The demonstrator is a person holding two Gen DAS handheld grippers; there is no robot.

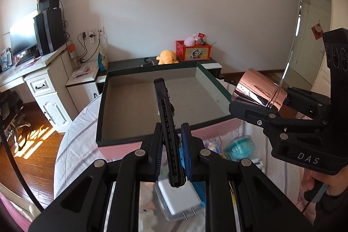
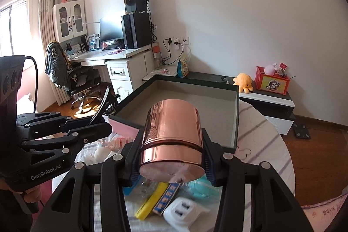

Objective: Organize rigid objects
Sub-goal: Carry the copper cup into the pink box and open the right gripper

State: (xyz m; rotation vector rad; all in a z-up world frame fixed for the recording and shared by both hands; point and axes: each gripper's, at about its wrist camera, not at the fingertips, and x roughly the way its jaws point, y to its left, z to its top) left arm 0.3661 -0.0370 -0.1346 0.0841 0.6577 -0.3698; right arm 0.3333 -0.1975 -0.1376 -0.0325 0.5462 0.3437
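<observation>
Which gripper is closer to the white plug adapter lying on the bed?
Right. The right gripper, holding the copper can, hangs just above the white adapter; the left gripper is off to its left.

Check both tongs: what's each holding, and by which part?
Left tongs clamp a black curved clip-like object near its lower end. Right tongs grip the rose-gold cylindrical canister across its sides, near the banded end facing the camera.

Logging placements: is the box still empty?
Empty: the box shows only bare grey floor; the copper canister sits clamped in the right gripper.
</observation>
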